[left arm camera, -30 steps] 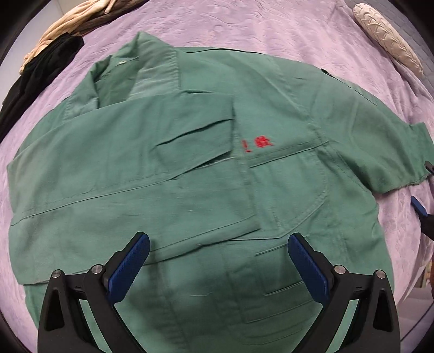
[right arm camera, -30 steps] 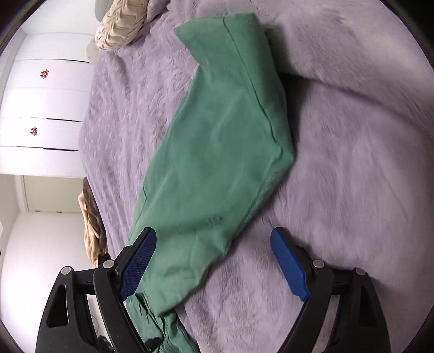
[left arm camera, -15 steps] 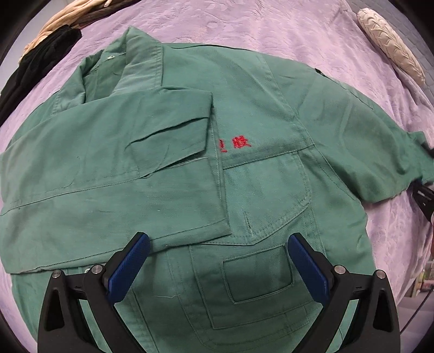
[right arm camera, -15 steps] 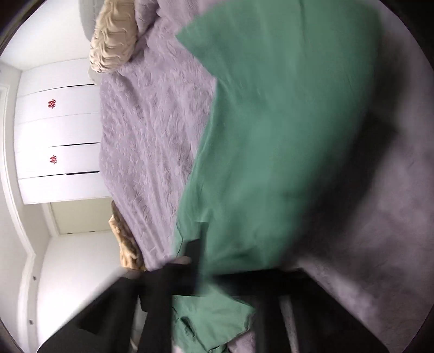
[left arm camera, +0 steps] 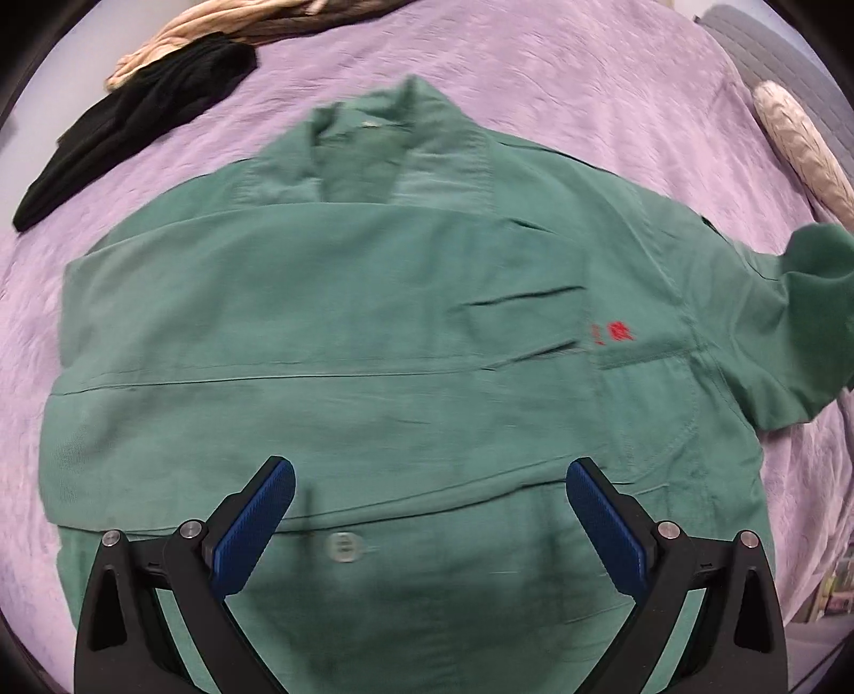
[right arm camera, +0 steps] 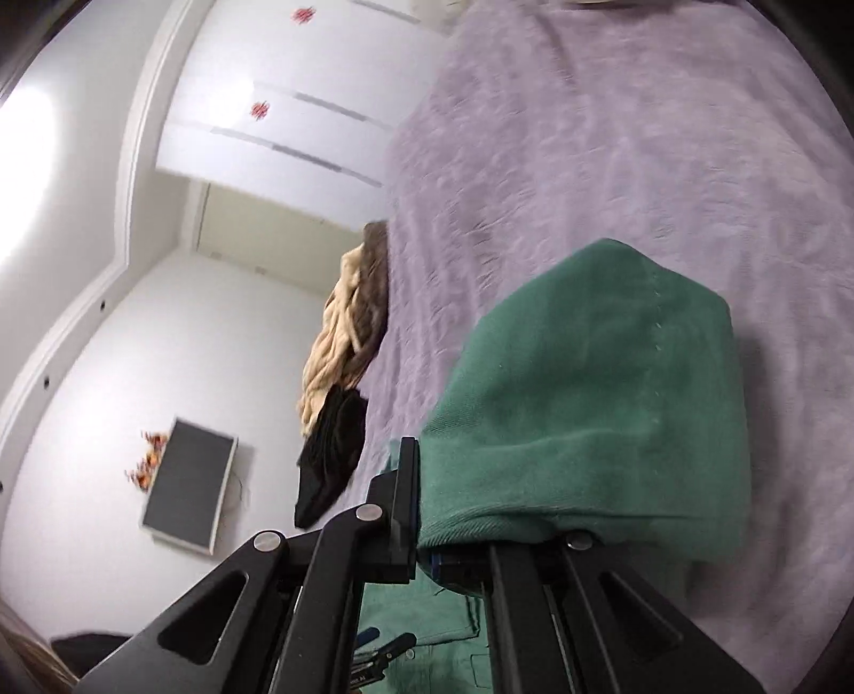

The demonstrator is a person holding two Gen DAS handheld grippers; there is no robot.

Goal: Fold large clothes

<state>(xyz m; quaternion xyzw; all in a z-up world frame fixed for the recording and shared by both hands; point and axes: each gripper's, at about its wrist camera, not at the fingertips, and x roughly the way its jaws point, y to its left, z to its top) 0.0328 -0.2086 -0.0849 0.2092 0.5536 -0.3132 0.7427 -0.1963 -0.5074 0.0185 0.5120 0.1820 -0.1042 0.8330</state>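
A large green work jacket (left arm camera: 373,341) lies front-up on the purple bedspread (left arm camera: 534,69), collar at the far side, its left sleeve folded across the chest. Red embroidery (left arm camera: 611,333) sits above the chest pocket. My left gripper (left arm camera: 427,512) is open and empty, hovering over the jacket's lower front near a button (left arm camera: 341,547). My right gripper (right arm camera: 421,555) is shut on the jacket's right sleeve (right arm camera: 587,438) and holds it lifted above the bed; the raised sleeve end shows at the right edge of the left wrist view (left arm camera: 822,277).
A black garment (left arm camera: 139,117) and a beige one (left arm camera: 176,48) lie at the bed's far left. A cream pillow (left arm camera: 800,144) lies at the far right. A white wardrobe (right arm camera: 299,107) and a wall screen (right arm camera: 187,480) stand beyond the bed.
My right gripper has shut on the right sleeve and lifted it off the bed. My left gripper has shifted left over the jacket and stays open.
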